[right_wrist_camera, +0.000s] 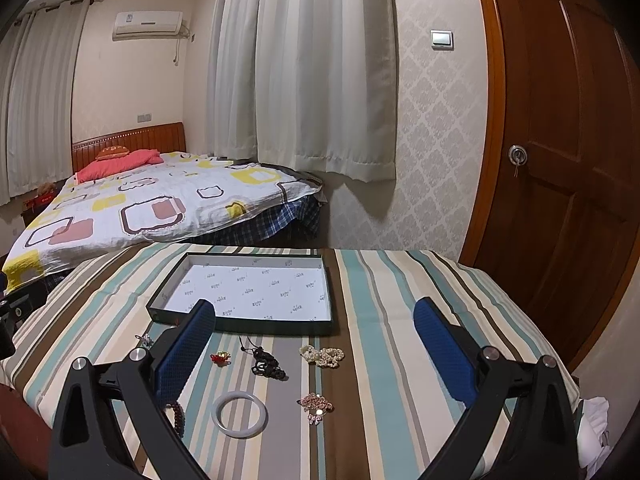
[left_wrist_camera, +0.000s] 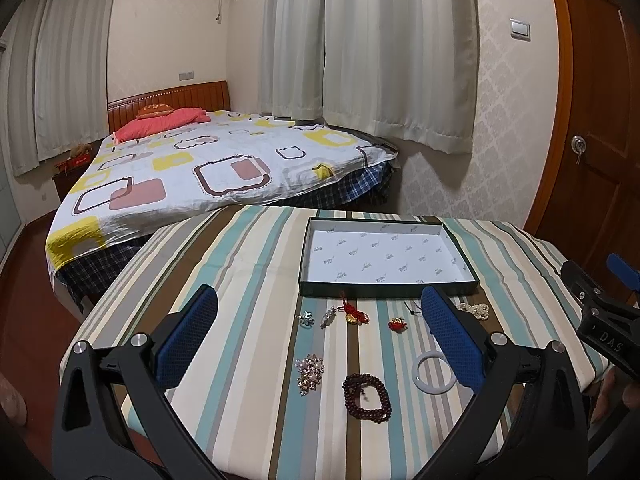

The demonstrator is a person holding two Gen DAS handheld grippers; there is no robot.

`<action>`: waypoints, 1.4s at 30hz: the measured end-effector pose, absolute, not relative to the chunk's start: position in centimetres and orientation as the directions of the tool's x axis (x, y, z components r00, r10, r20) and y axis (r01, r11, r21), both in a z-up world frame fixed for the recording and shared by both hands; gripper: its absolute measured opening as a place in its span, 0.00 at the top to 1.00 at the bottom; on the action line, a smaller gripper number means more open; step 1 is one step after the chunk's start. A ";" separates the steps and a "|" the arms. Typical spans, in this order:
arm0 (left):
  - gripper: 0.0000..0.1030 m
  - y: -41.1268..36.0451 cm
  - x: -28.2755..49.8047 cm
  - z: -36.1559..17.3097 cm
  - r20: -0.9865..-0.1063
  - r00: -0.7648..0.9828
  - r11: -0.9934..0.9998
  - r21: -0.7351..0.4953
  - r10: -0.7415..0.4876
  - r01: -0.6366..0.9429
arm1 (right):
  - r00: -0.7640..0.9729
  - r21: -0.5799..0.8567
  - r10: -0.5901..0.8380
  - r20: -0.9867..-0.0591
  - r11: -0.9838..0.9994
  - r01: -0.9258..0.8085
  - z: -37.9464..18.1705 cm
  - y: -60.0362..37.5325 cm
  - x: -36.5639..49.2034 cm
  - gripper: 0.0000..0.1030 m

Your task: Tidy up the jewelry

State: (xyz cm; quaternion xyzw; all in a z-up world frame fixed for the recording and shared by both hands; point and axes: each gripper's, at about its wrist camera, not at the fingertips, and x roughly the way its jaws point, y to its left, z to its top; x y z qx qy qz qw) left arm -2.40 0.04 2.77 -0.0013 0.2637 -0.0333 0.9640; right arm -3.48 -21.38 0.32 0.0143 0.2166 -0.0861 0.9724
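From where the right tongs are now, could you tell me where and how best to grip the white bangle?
Pinch the white bangle across its near rim, one finger inside the hole and one outside, coming straight down. It lies flat on the striped tablecloth, so there is no side edge to clamp. The right tongs are open.

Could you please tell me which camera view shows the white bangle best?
The right wrist view: the smooth white ring bangle lies whole and unobstructed. In the left wrist view it is partly hidden behind the left gripper's blue padded finger.

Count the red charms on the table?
2: a red knot charm with gold sits before the box, and a smaller red charm lies right of it. More may hide behind gripper fingers.
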 end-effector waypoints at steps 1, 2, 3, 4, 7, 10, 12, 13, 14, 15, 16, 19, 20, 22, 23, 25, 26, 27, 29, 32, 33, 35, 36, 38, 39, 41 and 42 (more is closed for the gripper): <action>0.04 0.0 -2.4 2.8 -0.508 0.859 0.998 -0.020 -0.064 0.063 | 0.891 -0.010 -0.162 -0.423 0.985 0.174 0.4 -21.4 -3.5 0.05; 0.04 -0.1 -2.5 2.9 -0.507 0.860 0.998 -0.019 -0.064 0.063 | 0.892 -0.010 -0.162 -0.423 0.985 0.174 0.4 -21.3 -3.5 0.05; 0.04 -0.1 -2.5 3.0 -0.506 0.860 0.998 -0.019 -0.064 0.063 | 0.892 -0.010 -0.161 -0.423 0.985 0.173 0.5 -21.3 -3.6 0.05; 0.04 -0.1 -2.5 3.1 -0.506 0.860 0.998 -0.019 -0.065 0.064 | 0.892 -0.011 -0.161 -0.422 0.985 0.173 0.5 -21.3 -3.6 0.05; 0.04 -0.1 -2.5 3.1 -0.504 0.861 0.998 -0.020 -0.065 0.063 | 0.892 -0.012 -0.164 -0.422 0.984 0.176 0.5 -20.9 -3.6 0.05; 0.04 -0.2 -2.5 3.3 -0.503 0.862 0.998 -0.020 -0.065 0.064 | 0.892 -0.014 -0.165 -0.420 0.984 0.175 0.8 -20.9 -3.6 0.05; 0.04 -0.2 -2.5 3.3 -0.503 0.862 0.998 -0.021 -0.066 0.063 | 0.893 -0.014 -0.165 -0.418 0.984 0.175 0.9 -21.0 -3.5 0.05; 0.04 -0.2 -2.5 3.3 -0.503 0.862 0.998 -0.021 -0.066 0.064 | 0.893 -0.014 -0.165 -0.419 0.984 0.175 1.0 -21.0 -3.5 0.05; 0.04 -0.2 -2.5 3.4 -0.503 0.862 0.998 -0.021 -0.066 0.064 | 0.893 -0.015 -0.165 -0.420 0.985 0.175 1.0 -21.1 -3.4 0.05; 0.04 -0.2 -2.5 3.4 -0.503 0.862 0.998 -0.022 -0.066 0.063 | 0.893 -0.015 -0.165 -0.419 0.985 0.174 1.1 -21.1 -3.3 0.05; 0.04 -0.2 -2.5 3.3 -0.502 0.863 0.998 -0.022 -0.065 0.063 | 0.893 -0.014 -0.164 -0.419 0.985 0.174 1.1 -21.2 -3.3 0.05; 0.04 -0.2 -2.5 3.4 -0.501 0.863 0.998 -0.023 -0.066 0.063 | 0.894 -0.014 -0.165 -0.417 0.984 0.175 1.1 -20.9 -3.6 0.05; 0.04 -0.2 -2.4 3.6 -0.500 0.863 0.998 -0.025 -0.067 0.063 | 0.894 -0.014 -0.165 -0.416 0.984 0.175 1.2 -20.9 -3.5 0.05; 0.04 -0.3 -2.4 3.7 -0.500 0.863 0.998 -0.026 -0.068 0.064 | 0.895 -0.013 -0.164 -0.415 0.985 0.174 1.4 -20.9 -3.5 0.05; 0.04 -0.2 -2.5 3.6 -0.501 0.863 0.998 -0.025 -0.067 0.064 | 0.895 -0.013 -0.163 -0.415 0.985 0.173 1.5 -21.0 -3.4 0.05; 0.04 -0.2 -2.5 3.5 -0.501 0.863 0.998 -0.024 -0.067 0.063 | 0.895 -0.015 -0.163 -0.415 0.985 0.172 1.7 -21.1 -3.2 0.05; 0.04 -0.2 -2.5 3.5 -0.500 0.863 0.998 -0.025 -0.067 0.063 | 0.895 -0.015 -0.166 -0.414 0.984 0.175 1.2 -20.8 -3.6 0.05; 0.04 -0.2 -2.5 3.6 -0.500 0.863 0.998 -0.026 -0.067 0.063 | 0.895 -0.015 -0.166 -0.414 0.984 0.175 1.3 -20.9 -3.6 0.05; 0.04 -0.2 -2.5 3.5 -0.499 0.864 0.998 -0.026 -0.067 0.063 | 0.894 -0.014 -0.165 -0.416 0.985 0.175 1.5 -21.0 -3.4 0.05; 0.04 -0.2 -2.5 3.5 -0.500 0.863 0.998 -0.025 -0.067 0.063 | 0.896 -0.015 -0.166 -0.412 0.984 0.176 1.2 -20.8 -3.6 0.05; 0.04 -0.1 -2.6 3.5 -0.500 0.863 0.998 -0.026 -0.068 0.064 | 0.896 -0.015 -0.166 -0.412 0.984 0.176 1.1 -20.7 -3.7 0.05; 0.04 -0.2 -2.6 3.5 -0.499 0.864 0.998 -0.025 -0.067 0.063 | 0.896 -0.015 -0.166 -0.411 0.984 0.175 1.3 -20.7 -3.7 0.05; 0.04 -0.1 -2.6 3.4 -0.499 0.864 0.998 -0.025 -0.067 0.063 | 0.896 -0.015 -0.165 -0.412 0.984 0.175 1.4 -20.7 -3.6 0.05; 0.04 -0.1 -2.6 3.4 -0.499 0.864 0.998 -0.026 -0.068 0.063 | 0.896 -0.015 -0.166 -0.411 0.984 0.176 1.3 -20.6 -3.7 0.05; 0.04 -0.1 -2.6 3.5 -0.499 0.864 0.998 -0.027 -0.067 0.062 | 0.896 -0.016 -0.166 -0.411 0.984 0.175 1.3 -20.6 -3.7 0.05; 0.04 -0.1 -2.6 3.4 -0.499 0.864 0.998 -0.026 -0.067 0.063 | 0.896 -0.016 -0.166 -0.411 0.984 0.175 1.2 -20.6 -3.7 0.05; 0.04 -0.1 -2.6 3.4 -0.499 0.864 0.998 -0.027 -0.068 0.063 | 0.897 -0.015 -0.167 -0.410 0.984 0.176 1.2 -20.6 -3.8 0.05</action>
